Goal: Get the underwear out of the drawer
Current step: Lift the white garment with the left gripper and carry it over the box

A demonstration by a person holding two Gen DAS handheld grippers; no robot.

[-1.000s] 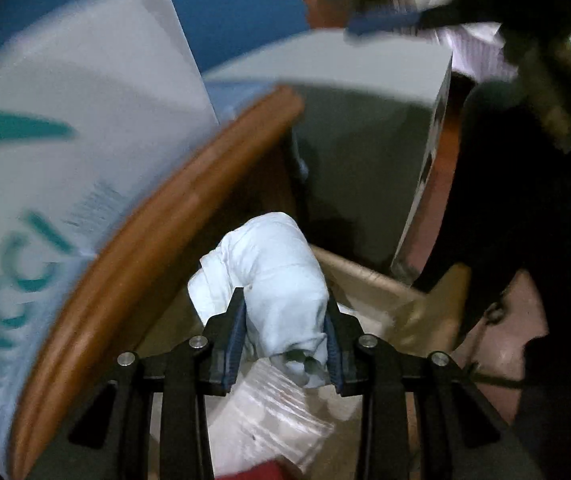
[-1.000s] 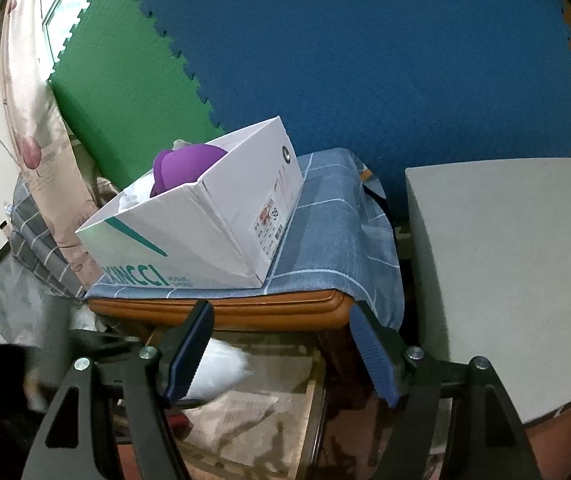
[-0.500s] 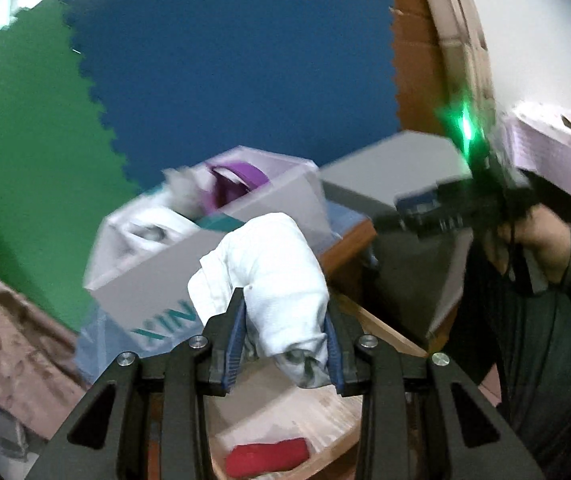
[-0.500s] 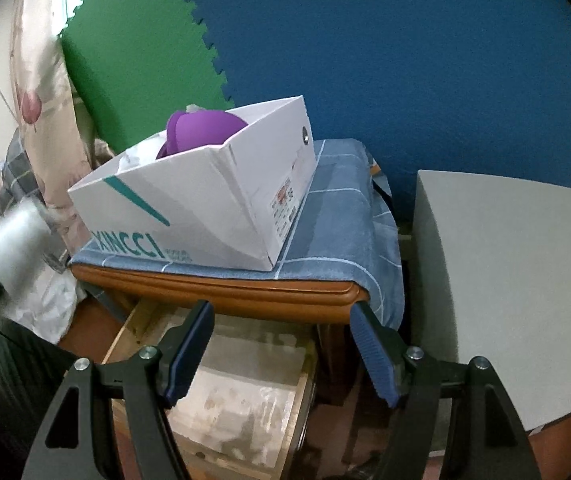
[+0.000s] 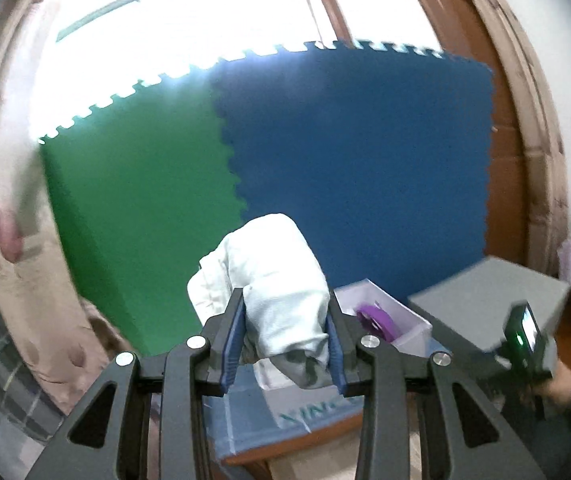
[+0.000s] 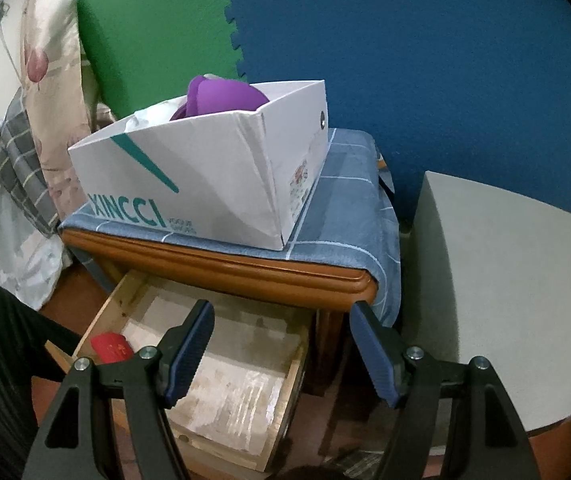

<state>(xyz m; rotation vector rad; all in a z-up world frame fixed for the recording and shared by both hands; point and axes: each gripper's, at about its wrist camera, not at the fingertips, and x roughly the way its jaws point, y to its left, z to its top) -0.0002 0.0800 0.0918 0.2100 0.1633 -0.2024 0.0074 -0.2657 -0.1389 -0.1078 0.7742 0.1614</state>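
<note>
The left tongs (image 5: 283, 340) pinched a pale, bunched piece of underwear (image 5: 273, 280) between their blue pads, holding it in the air above the near edge of the nightstand (image 6: 221, 264), in front of a white cardboard box (image 6: 205, 188). The bundle sat squarely between the fingers and bulged out beyond their tips. To finish the step well, the grip should probably stay firm until the cloth is over a resting place, since a soft bundle can slip. Lower right, the right tongs (image 6: 281, 352) stood spread with nothing between them, above the open drawer (image 6: 221, 356), which held a small red item (image 6: 111, 347).
</note>
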